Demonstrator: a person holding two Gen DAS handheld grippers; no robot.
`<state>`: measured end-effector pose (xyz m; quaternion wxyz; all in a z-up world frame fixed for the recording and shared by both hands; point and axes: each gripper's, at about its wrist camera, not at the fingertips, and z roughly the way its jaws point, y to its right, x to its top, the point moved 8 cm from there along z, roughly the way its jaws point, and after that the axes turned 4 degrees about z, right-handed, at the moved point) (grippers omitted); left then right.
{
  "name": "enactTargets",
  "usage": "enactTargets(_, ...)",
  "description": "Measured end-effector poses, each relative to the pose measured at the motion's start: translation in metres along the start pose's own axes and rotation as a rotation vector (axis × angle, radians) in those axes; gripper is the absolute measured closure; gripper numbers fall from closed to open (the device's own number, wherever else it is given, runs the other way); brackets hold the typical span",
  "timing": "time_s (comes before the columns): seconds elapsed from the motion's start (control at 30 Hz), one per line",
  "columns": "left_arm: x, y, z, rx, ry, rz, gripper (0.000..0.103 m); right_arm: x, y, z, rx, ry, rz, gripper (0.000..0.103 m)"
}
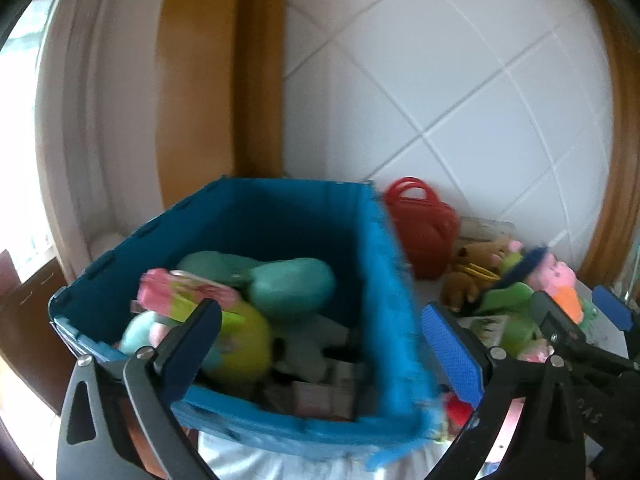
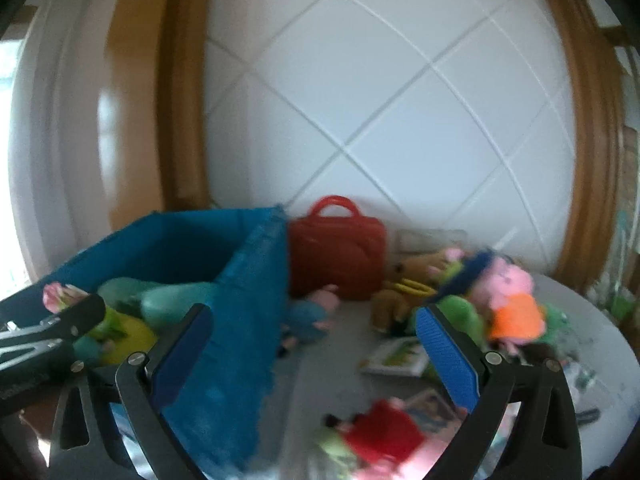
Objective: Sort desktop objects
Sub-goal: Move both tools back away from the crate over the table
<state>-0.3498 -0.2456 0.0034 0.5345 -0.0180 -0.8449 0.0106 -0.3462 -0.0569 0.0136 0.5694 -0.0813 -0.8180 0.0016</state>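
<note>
From the left wrist camera, the left gripper [image 1: 320, 344] is hanging spread wide and empty over the blue bin [image 1: 394, 280], which is holding a teal plush [image 1: 290, 288] and a yellow-green toy [image 1: 244, 340]. A red toy case [image 1: 424, 228] is standing just beside the bin.

From the right wrist camera, the right gripper [image 2: 316, 352] is gaping empty above the table [image 2: 592, 320], a red-dressed doll [image 2: 380, 428] lying between its fingers, a pink pig plush [image 2: 510, 280] beyond.

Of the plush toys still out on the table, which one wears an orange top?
The pink pig plush at the right of the pile; the brown plush beside it and the red-dressed plush nearer the camera do not.
</note>
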Motion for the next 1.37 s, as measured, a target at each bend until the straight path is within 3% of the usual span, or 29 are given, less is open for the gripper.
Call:
enactTargets(0.2,-0.018,0.085,-0.041,-0.079,-0.004,-0.031,0.000,-0.019,0.094,-0.038,-0.033,-0.025,0.008,0.000)
enactTargets(0.43,-0.058,0.157,-0.085,-0.052,-0.046,-0.066,0.000,-0.039,0.182,-0.084,-0.014,-0.043,-0.025,0.000)
enactTargets(0.53,-0.073,0.179,-0.101,-0.075,-0.091,-0.046,0.000,-0.050,0.206,-0.104,-0.013,-0.066,-0.008,0.000)
enactTargets(0.8,-0.084,0.194,-0.149,-0.063,-0.094,0.009,0.000,-0.057,0.233,-0.157,-0.046,-0.038,0.012,0.000)
enactTargets(1.37,-0.103,0.161,-0.198,-0.056,-0.100,-0.001,0.000,-0.076,0.212,-0.211,-0.035,-0.040,0.010,0.000)
